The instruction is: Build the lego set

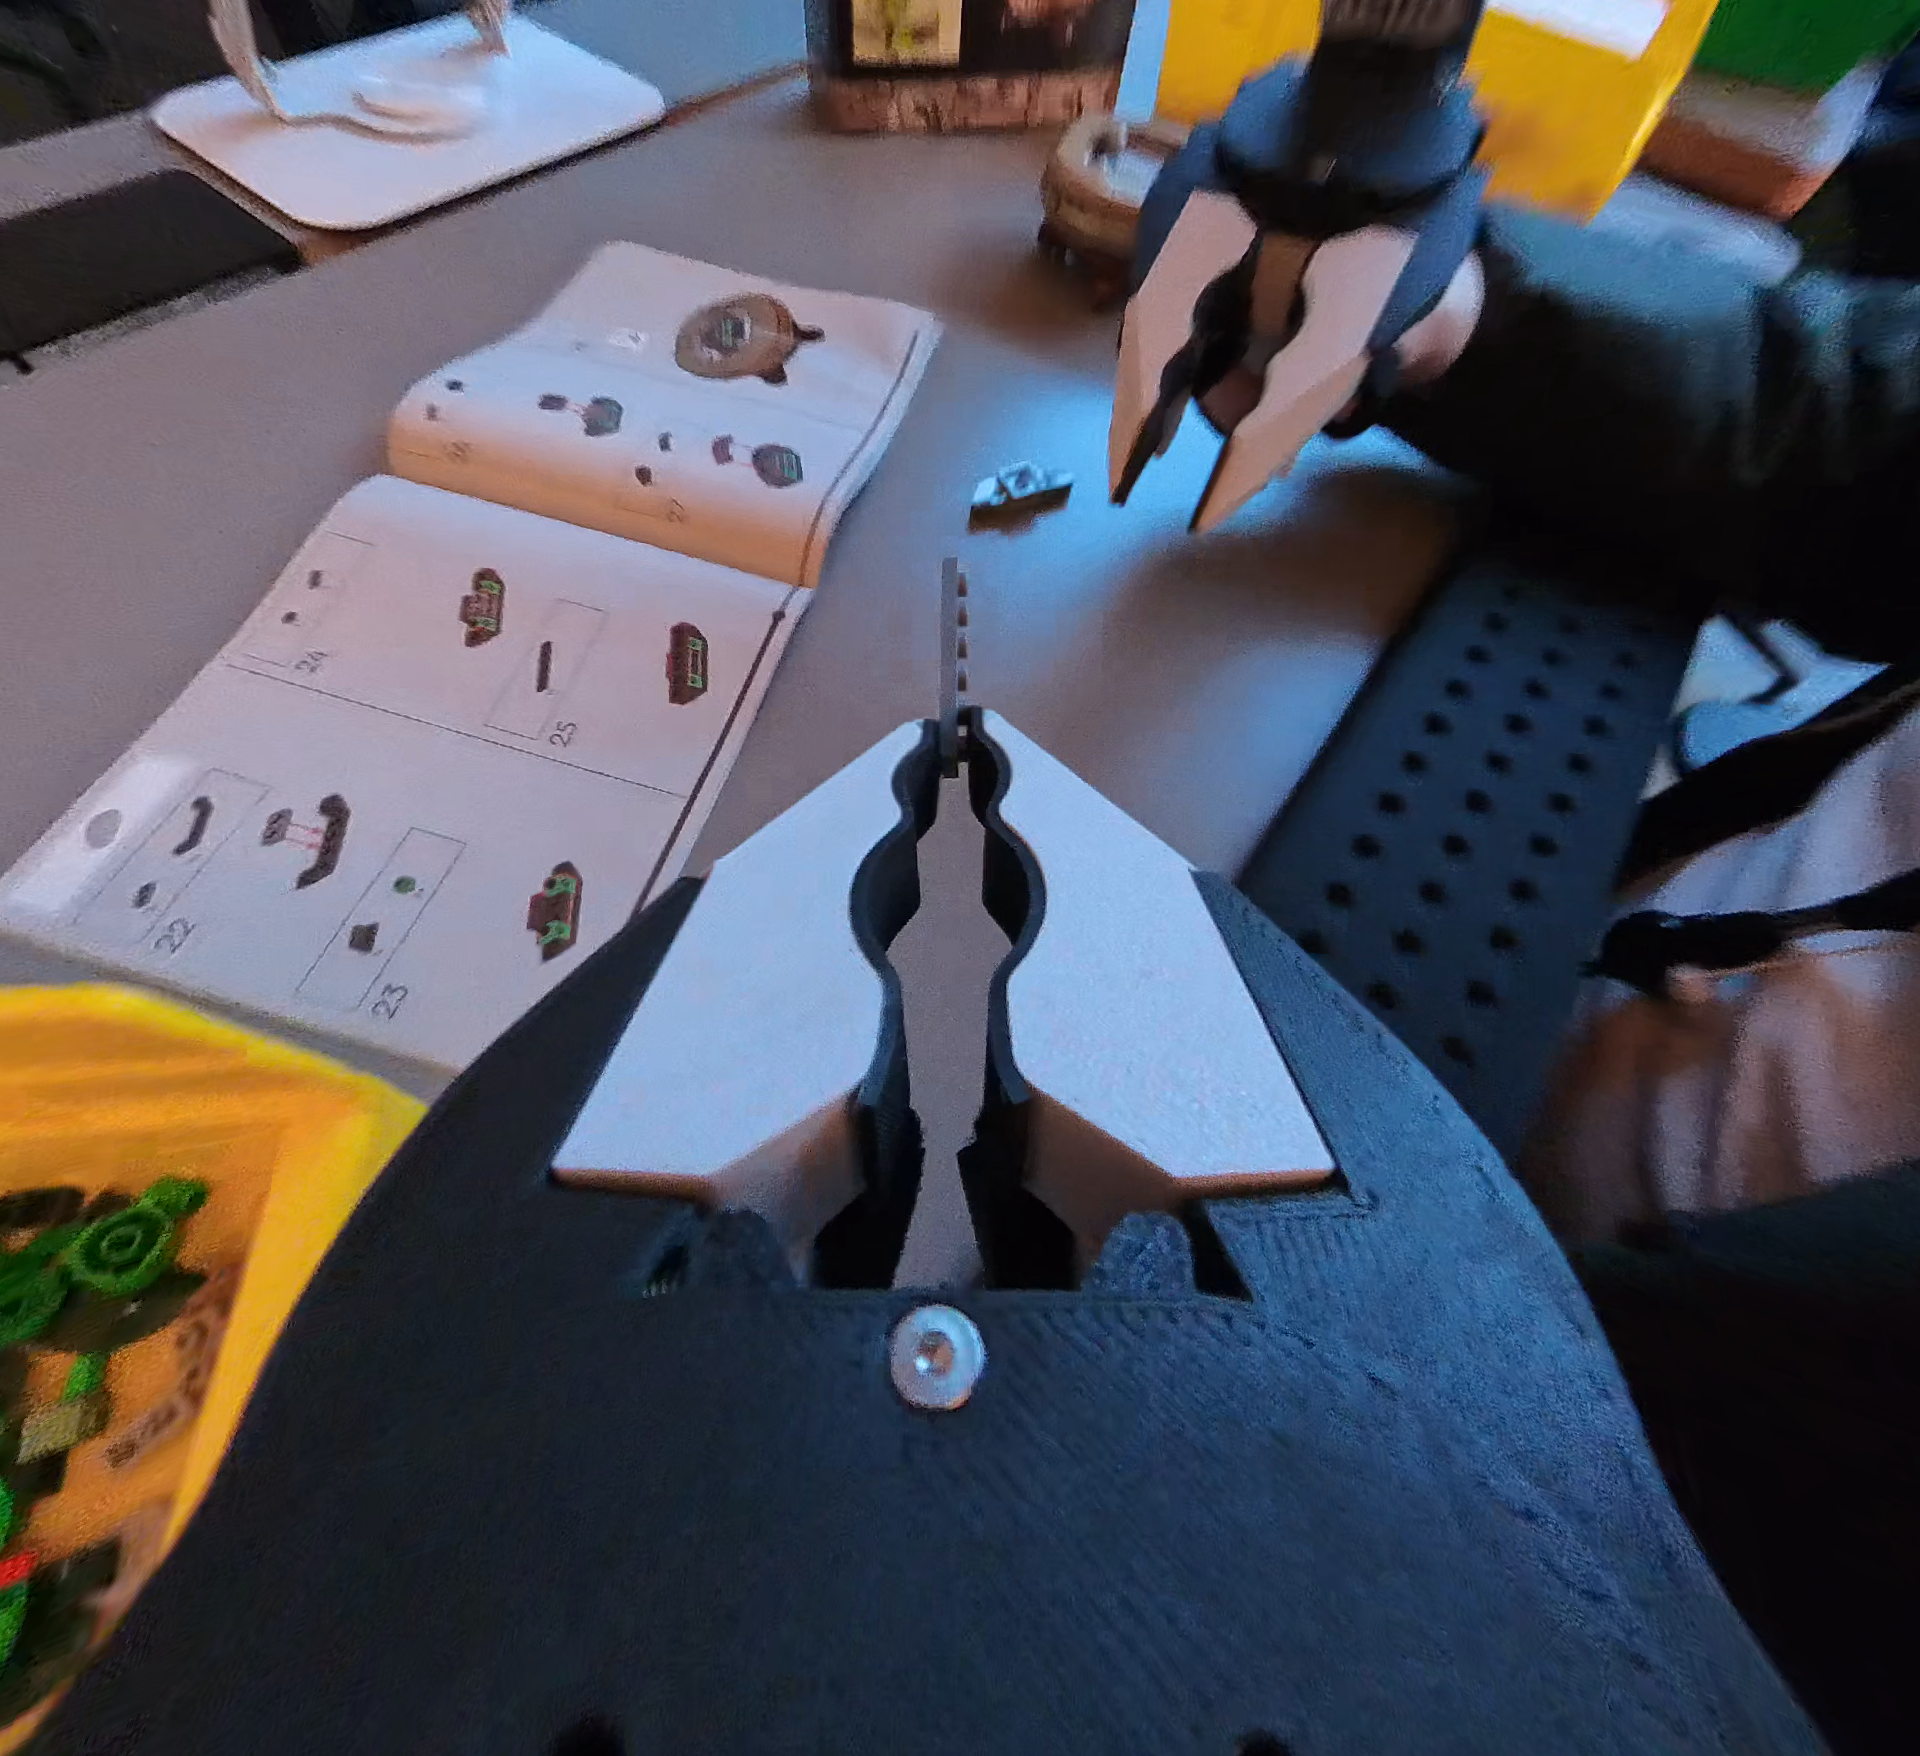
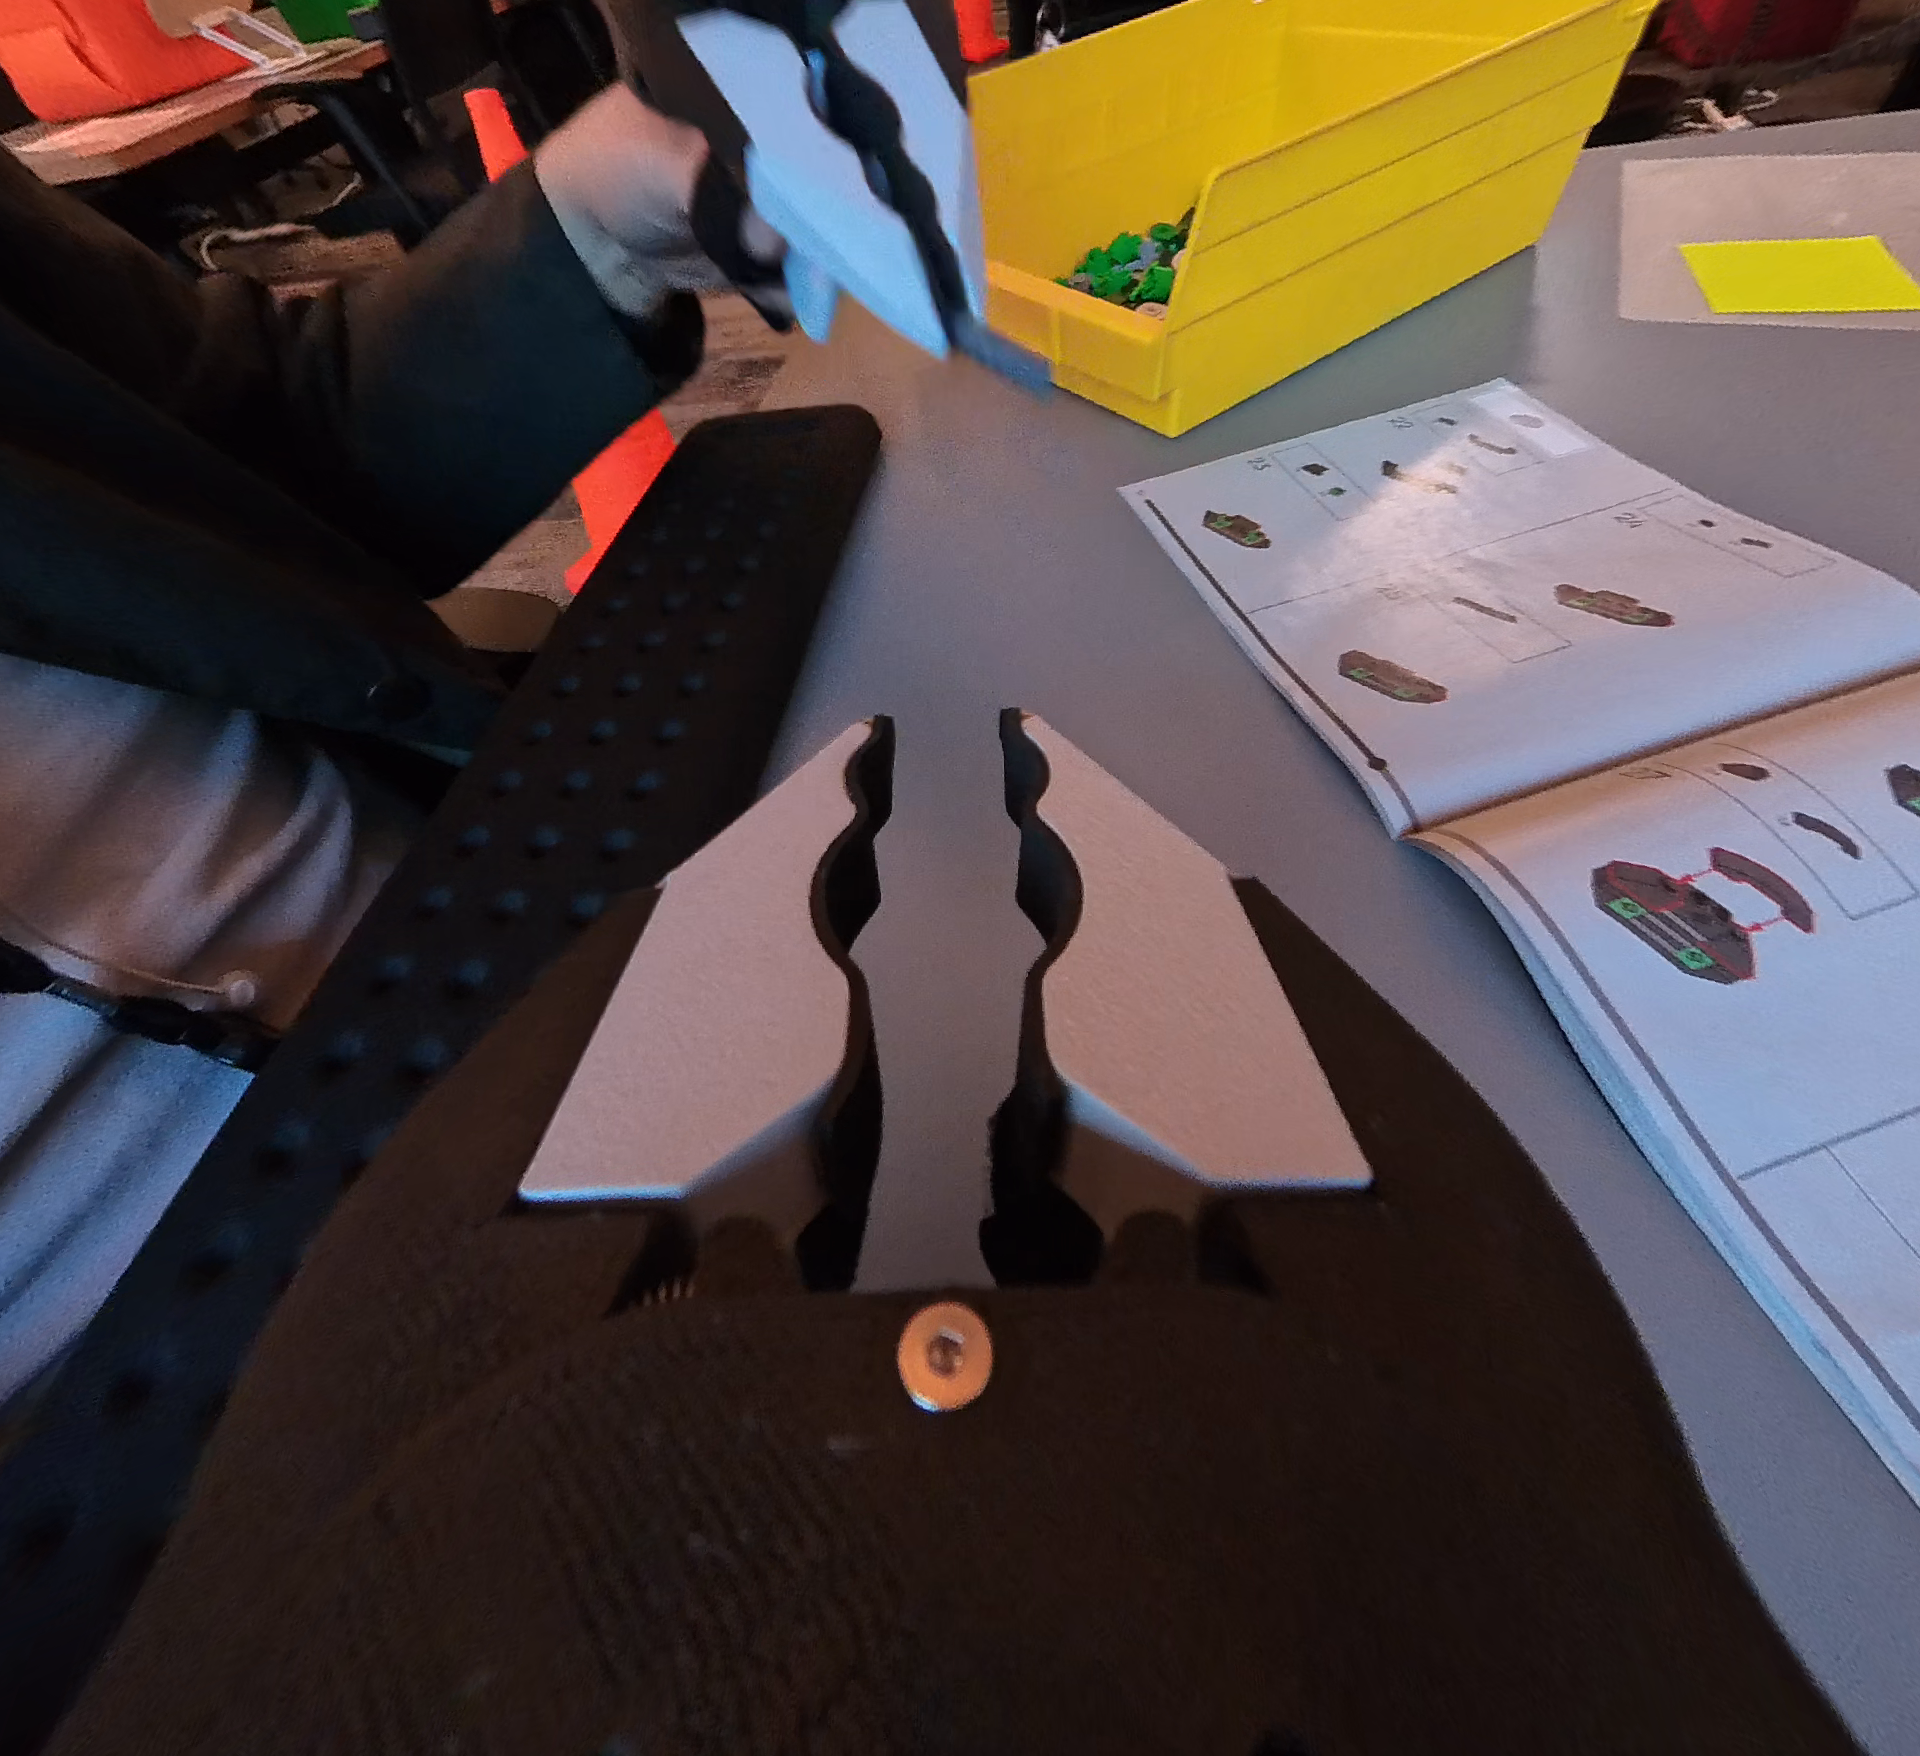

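Pinching a thin dark grey plate point(image 1: 952, 657) edge-on at their very tips, the fingers of the left gripper point(image 1: 951, 742) are closed on it, holding it above the grey counter point(image 1: 1122, 667). The right gripper point(image 2: 943, 719) hangs over the counter with its fingers parted and nothing between them. In the left wrist view a small grey lego piece point(image 1: 1018, 493) lies on the counter just beside the right gripper's tips, apart from them; its shape is too blurred to make out. An open instruction booklet point(image 1: 499, 667) lies flat next to it. A yellow bin point(image 2: 1288, 189) with green and grey pieces stands at the counter's edge, and a black perforated board point(image 2: 623, 688) lies near the person's dark sleeve point(image 2: 416, 397).
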### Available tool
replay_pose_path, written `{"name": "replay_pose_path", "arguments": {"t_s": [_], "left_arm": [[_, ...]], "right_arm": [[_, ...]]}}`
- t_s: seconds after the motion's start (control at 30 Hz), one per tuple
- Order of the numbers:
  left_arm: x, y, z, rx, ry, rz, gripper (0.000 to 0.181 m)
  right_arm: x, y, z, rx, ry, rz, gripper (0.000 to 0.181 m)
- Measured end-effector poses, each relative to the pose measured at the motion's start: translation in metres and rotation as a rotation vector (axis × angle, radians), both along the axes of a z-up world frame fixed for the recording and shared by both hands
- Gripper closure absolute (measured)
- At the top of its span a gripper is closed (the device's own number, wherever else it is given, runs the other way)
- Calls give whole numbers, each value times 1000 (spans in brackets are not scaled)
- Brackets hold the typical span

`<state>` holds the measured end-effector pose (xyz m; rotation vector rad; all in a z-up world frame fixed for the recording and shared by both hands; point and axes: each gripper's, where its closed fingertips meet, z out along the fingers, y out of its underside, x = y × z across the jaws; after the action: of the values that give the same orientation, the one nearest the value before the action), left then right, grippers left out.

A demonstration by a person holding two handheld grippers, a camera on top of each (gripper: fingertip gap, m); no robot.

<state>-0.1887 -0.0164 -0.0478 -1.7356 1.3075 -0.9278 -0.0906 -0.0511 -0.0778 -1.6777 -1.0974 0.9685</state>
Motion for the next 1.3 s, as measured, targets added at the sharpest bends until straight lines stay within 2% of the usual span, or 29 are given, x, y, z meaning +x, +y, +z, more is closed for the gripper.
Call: {"name": "replay_pose_path", "arguments": {"t_s": [0.07, 0.17, 0.3, 0.4, 0.53, 0.6, 0.93, 1.13, 1.2, 1.3], "left_arm": [[-16, 1, 21, -42, -80, 28, 178], [-26, -3, 34, -79, -138, 36, 178], [-28, -10, 41, 23, -132, 30, 178], [-26, -14, 49, 203, -85, 33, 178], [-25, -8, 49, 568, 102, 94, 178], [-24, -7, 46, 655, 176, 106, 178], [-23, -5, 39, 712, 267, 118, 178], [-22, -5, 39, 734, 268, 120, 178], [-25, 1, 38, 709, 270, 149, 178], [-28, 8, 32, 547, 232, 192, 178]], "right_arm": [[2, 2, -2, -3, -6, -8, 162], [1, 4, -8, -8, -32, -14, 162], [2, 5, -19, -3, -83, -21, 163], [4, 7, -22, -3, -100, -30, 164], [5, 8, -24, -7, -108, -36, 164], [5, 9, -26, -7, -118, -38, 164], [4, 7, -31, -3, -156, -32, 165], [5, 7, -34, -2, -174, -30, 166], [5, 7, -36, -4, -179, -29, 166], [4, 6, -38, -4, -190, -26, 166]]}}
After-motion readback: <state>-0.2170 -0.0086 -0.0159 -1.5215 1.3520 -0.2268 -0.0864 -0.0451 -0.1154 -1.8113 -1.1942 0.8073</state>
